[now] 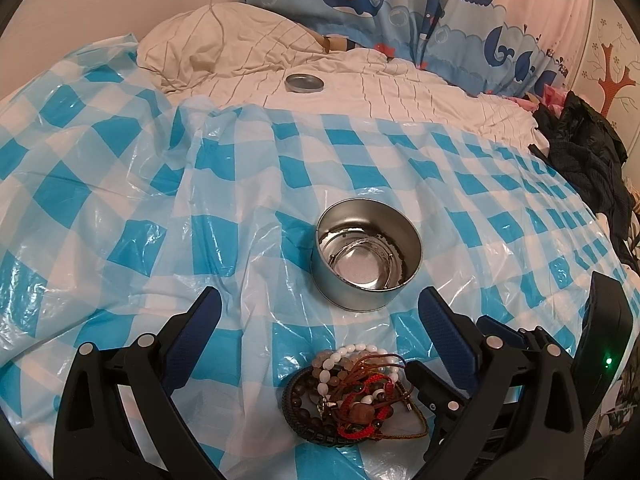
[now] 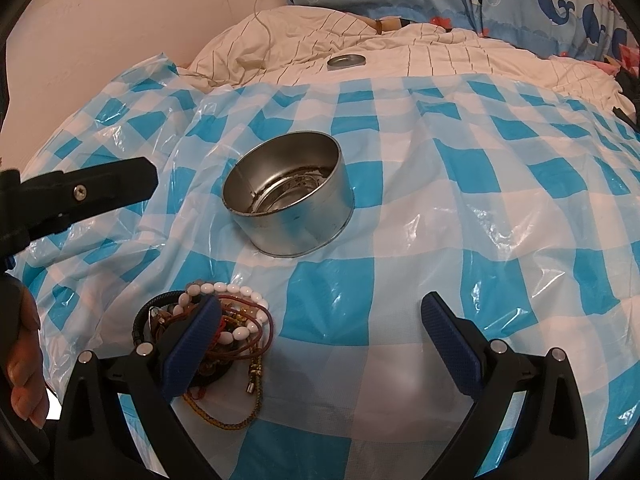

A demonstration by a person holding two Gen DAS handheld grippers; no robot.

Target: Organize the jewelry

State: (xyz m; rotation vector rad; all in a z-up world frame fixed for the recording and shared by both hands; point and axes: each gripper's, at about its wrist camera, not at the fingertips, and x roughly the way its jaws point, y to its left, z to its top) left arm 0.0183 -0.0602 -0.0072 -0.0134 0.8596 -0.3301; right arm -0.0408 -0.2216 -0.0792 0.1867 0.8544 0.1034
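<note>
A tangled pile of bracelets [image 1: 352, 392] with white beads, dark beads and red and brown cords lies on the blue-checked plastic sheet [image 1: 240, 200]. My left gripper [image 1: 320, 296] is open, with the pile low between its fingers. Just beyond stands an open round metal tin [image 1: 368, 256] holding thin silver rings. In the right wrist view my right gripper [image 2: 320, 300] is also open. Its left finger [image 2: 196, 332] rests over the bracelet pile [image 2: 244, 332], and the tin [image 2: 288, 208] stands ahead to the left. Neither gripper holds anything.
The tin's lid [image 1: 304, 83] lies far back on the striped cream bedding [image 1: 400, 92]. A whale-print curtain [image 1: 400, 8] hangs behind, and dark clothes [image 1: 584, 152] are heaped at the right. A hand [image 2: 24, 380] and the left gripper's finger [image 2: 100, 188] show at the left edge.
</note>
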